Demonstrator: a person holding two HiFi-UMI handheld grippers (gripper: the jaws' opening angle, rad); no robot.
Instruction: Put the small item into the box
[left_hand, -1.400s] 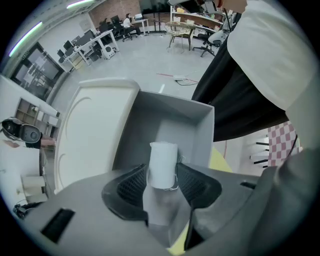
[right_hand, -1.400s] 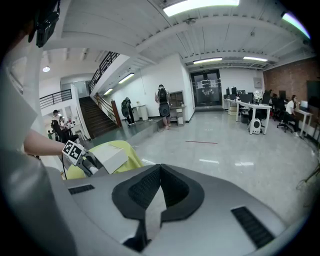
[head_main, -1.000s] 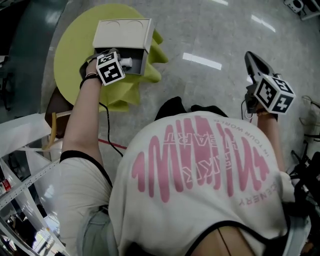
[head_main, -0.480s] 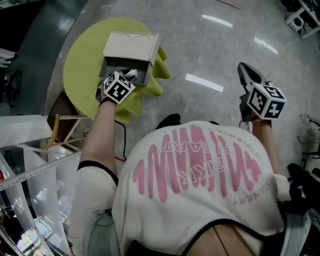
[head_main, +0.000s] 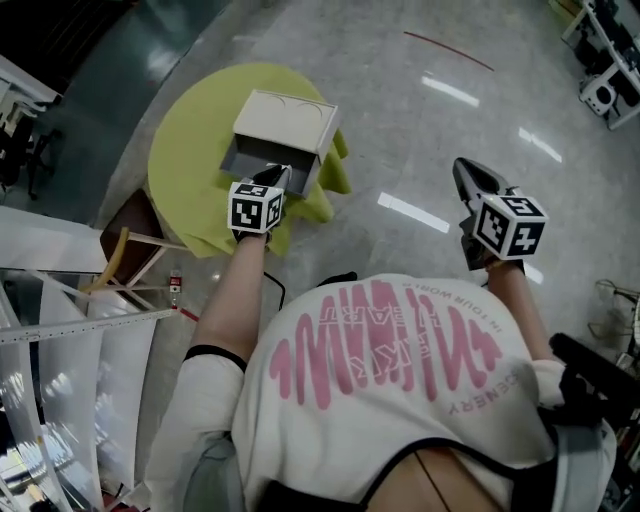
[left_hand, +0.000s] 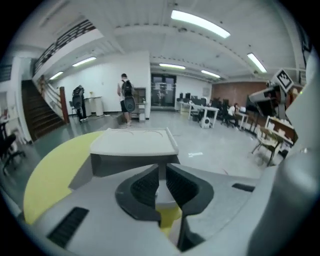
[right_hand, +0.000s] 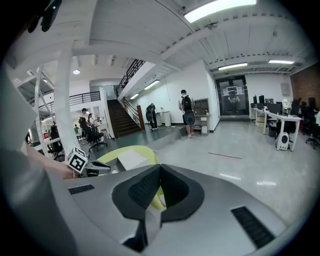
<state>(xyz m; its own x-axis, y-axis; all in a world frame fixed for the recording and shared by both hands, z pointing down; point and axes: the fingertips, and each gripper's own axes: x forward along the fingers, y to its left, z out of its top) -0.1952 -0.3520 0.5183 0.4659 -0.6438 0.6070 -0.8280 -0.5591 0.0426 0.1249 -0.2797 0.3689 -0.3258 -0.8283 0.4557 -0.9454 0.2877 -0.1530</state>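
Covering a round stand, a yellow-green surface is seen from above. A beige box is set toward its right edge, its dark open front turned to the near edge. The left gripper is held just before that opening, its jaws just closed down to a narrow gap, nothing between them. The right gripper, clenched and empty, is held over the floor, well apart. The small item cannot be made out.
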